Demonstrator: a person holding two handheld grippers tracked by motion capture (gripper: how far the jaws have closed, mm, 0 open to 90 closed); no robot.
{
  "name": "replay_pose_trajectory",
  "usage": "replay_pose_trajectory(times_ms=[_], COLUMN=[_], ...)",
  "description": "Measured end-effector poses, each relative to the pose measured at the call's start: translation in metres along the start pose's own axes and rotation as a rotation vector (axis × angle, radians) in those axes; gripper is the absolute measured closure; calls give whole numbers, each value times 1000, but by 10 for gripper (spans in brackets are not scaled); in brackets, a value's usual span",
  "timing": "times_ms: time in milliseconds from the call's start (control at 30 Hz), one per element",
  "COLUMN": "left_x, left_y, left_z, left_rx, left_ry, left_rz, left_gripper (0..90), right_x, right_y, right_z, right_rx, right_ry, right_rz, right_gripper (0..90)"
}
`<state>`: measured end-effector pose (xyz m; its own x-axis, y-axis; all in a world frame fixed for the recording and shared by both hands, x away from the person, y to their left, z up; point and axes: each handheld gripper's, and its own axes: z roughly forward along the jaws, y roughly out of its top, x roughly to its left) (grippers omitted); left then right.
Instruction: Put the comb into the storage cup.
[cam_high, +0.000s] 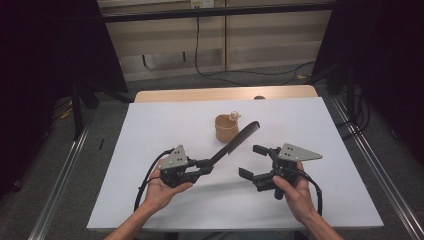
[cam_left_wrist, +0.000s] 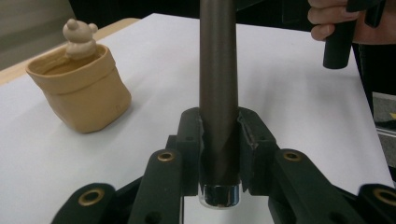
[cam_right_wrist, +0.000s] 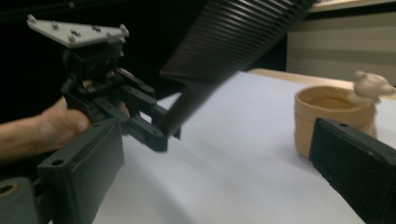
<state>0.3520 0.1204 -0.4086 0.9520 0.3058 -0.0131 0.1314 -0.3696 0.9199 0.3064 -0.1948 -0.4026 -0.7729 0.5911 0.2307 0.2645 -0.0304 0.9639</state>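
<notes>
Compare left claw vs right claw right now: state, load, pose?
The left claw is shut on the comb, clamping its handle so the comb slants up off the table; the right claw stands open with nothing between its jaws. The left points toward the tan pot; the right points across at the left. Both are hand-held above the white table.

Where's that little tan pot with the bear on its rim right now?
In the high view the tan pot stands on the white table, a little beyond the middle, just behind the tip of the dark comb held in the left claw.
</notes>
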Motion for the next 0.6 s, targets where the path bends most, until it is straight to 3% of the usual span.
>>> replay_pose_trajectory(times_ms=[133, 200, 267, 467, 600], left_x=[0, -1, -1, -3, -4], left_y=[2, 3, 3, 6, 6], left_z=[0, 0, 0, 1, 5], left_rx=[-13, -4, 4, -8, 12], left_ry=[3, 33, 28, 33, 27], left_rz=[-1, 8, 3, 13, 21], left_gripper=[729, 729, 729, 729, 729], right_x=[3, 3, 2, -1, -4], right_y=[1, 0, -1, -2, -2], right_z=[6, 9, 11, 17, 22], right_rx=[-3, -1, -1, -5, -18], right_ry=[12, 14, 14, 27, 40], right_rz=[-22, -15, -12, 28, 69], right_gripper=[31, 32, 34, 40, 86])
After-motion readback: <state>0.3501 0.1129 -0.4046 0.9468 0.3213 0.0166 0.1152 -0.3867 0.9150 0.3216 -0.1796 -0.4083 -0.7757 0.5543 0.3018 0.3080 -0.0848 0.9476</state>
